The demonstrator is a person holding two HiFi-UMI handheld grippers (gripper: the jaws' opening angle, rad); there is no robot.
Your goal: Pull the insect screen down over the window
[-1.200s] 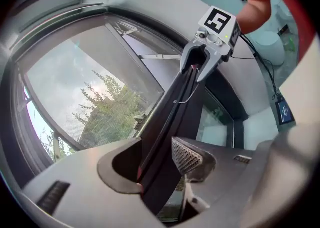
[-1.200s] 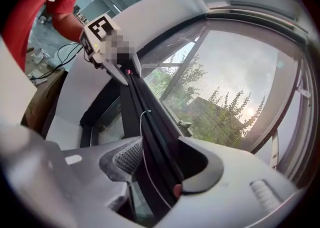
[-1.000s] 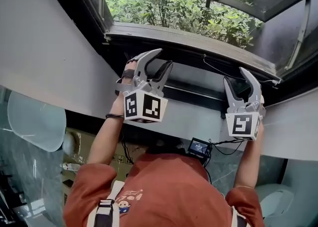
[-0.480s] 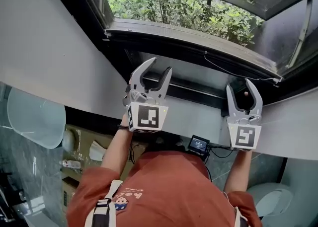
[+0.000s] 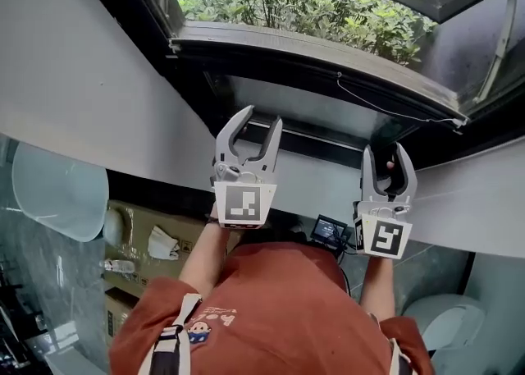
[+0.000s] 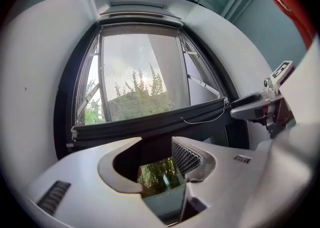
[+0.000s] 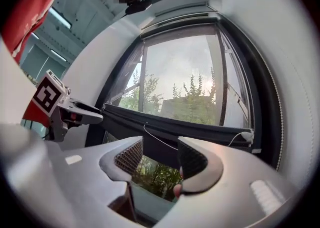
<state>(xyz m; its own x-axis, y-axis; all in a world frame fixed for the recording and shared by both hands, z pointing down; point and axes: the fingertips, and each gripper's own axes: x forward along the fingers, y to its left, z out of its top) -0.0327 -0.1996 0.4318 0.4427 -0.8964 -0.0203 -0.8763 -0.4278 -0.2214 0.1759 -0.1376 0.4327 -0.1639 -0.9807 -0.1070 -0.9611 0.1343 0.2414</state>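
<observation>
The insect screen's dark bottom bar (image 5: 312, 57) runs across the window, with green bushes behind it. A thin pull cord (image 5: 385, 108) hangs in a loop under the bar near its right end. In the left gripper view, grey mesh covers the glass above the bar (image 6: 150, 122), and clear foliage shows below it. My left gripper (image 5: 259, 117) is open and empty, just below the bar. My right gripper (image 5: 385, 152) is also open and empty, below the cord and apart from it. The bar (image 7: 175, 127) and cord (image 7: 160, 139) lie beyond the right jaws.
White wall (image 5: 74, 94) flanks the window on both sides. The dark lower window frame (image 5: 316, 142) runs behind the grippers. An open sash with a metal stay (image 5: 496, 45) is at the right. Below are a small screen device (image 5: 330, 232) and a cardboard box (image 5: 139, 242).
Both grippers have dropped away from the screen's bar towards the person, the right one the furthest. Both stayed open and empty. The bar has hardly moved.
</observation>
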